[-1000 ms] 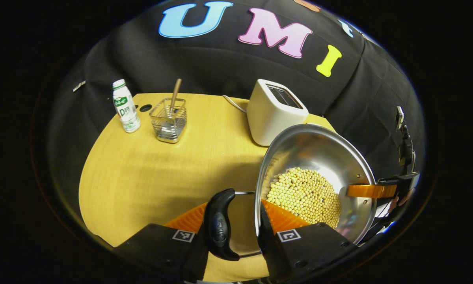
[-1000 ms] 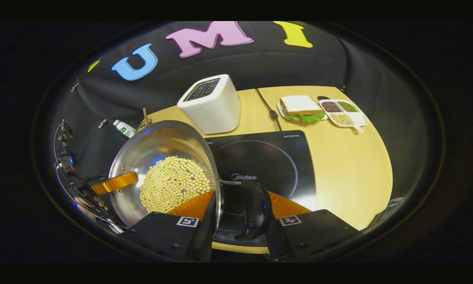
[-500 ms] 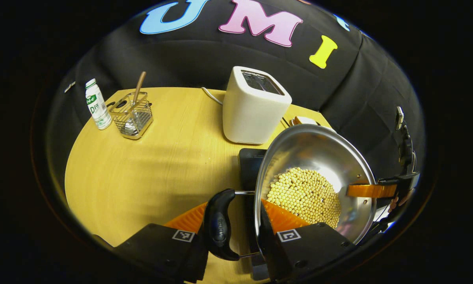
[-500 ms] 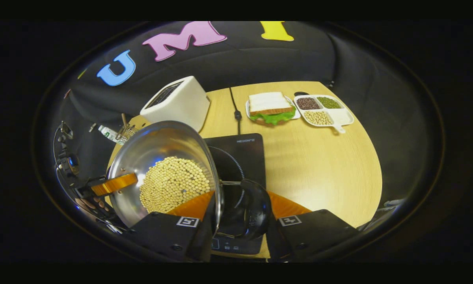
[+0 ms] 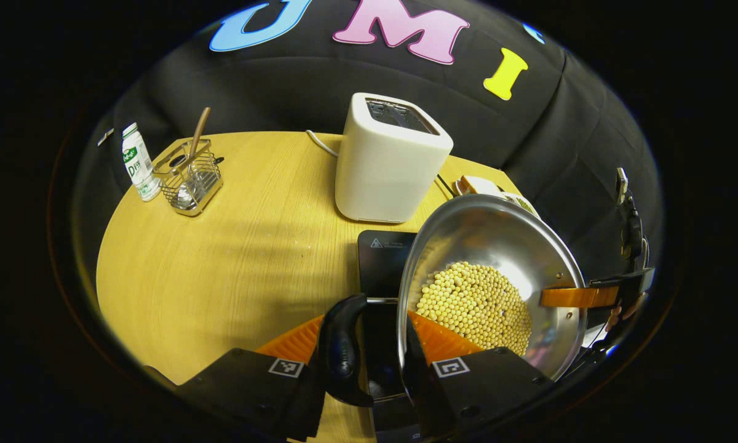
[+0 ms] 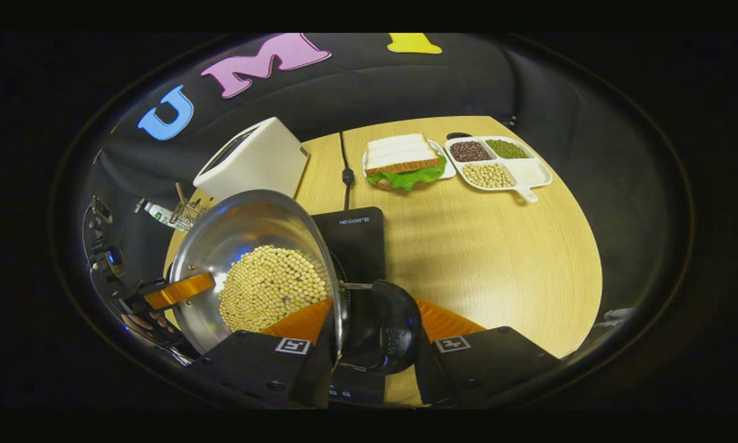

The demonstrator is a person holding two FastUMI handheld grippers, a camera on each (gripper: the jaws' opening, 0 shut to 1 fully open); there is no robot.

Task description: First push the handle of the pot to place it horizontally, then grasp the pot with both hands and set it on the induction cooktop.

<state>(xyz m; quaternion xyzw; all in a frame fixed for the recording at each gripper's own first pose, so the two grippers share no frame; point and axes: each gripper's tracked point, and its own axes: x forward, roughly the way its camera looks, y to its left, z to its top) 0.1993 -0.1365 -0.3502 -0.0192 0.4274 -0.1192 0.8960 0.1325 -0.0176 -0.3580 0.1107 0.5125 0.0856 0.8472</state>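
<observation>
A steel pot (image 5: 492,240) (image 6: 246,224) holding soybeans (image 5: 473,301) (image 6: 270,286) hangs in the air between both grippers. My left gripper (image 5: 366,320) is shut on the pot: one finger sits inside the rim, the other outside its black side handle (image 5: 343,351). My right gripper (image 6: 375,304) grips the opposite black handle (image 6: 384,329) the same way. Each gripper also appears at the pot's far rim in the other's view. The black induction cooktop (image 5: 384,264) (image 6: 357,237) lies on the table right below the pot, partly hidden by it.
A white toaster (image 5: 390,160) (image 6: 252,160) stands behind the cooktop, its cable (image 6: 346,175) running back. A bottle (image 5: 134,161) and a wire basket (image 5: 187,178) sit at the far left. A sandwich plate (image 6: 403,161) and divided tray (image 6: 498,163) sit far right on the wooden table (image 6: 498,258).
Both grippers have carried the pot sideways over the table; the cooktop has slid from beside the pot to under it. The grip on both handles is unchanged.
</observation>
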